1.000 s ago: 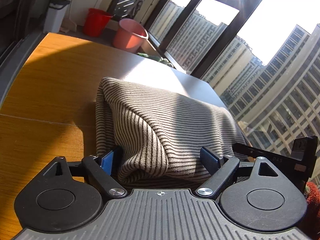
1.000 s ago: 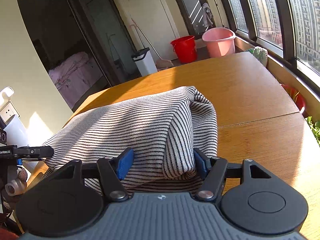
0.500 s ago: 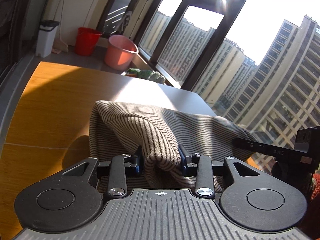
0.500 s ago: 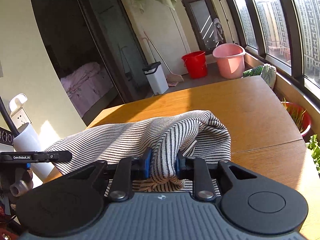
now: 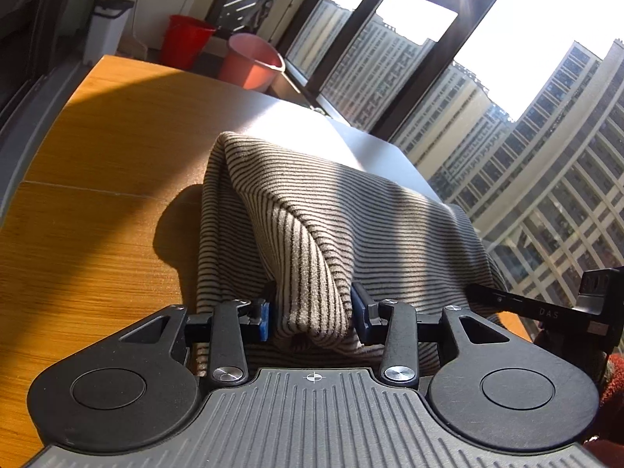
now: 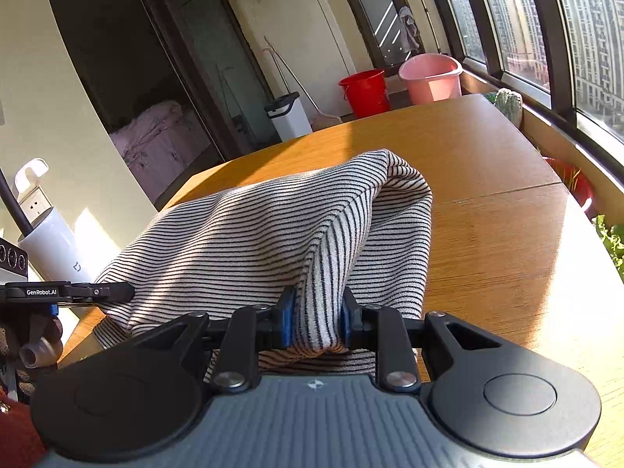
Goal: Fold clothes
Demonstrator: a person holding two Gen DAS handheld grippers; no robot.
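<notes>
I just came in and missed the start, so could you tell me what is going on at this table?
A person is folding a striped garment on a wooden table, holding a gripper in each hand. The left gripper and the right gripper are each shut on a bunched bit of the near edge, which is raised off the table. The far part of the garment rests on the table.

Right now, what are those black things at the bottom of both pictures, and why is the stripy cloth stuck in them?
They are two grabbing tools that a person holds, one in each hand. Each has a small camera looking along its fingers, so each picture comes from one tool. The left gripper and the right gripper both pinch a fold of the striped garment, which lies bunched on the wooden table. Beyond the table stand a red bucket and a pink bucket.
</notes>
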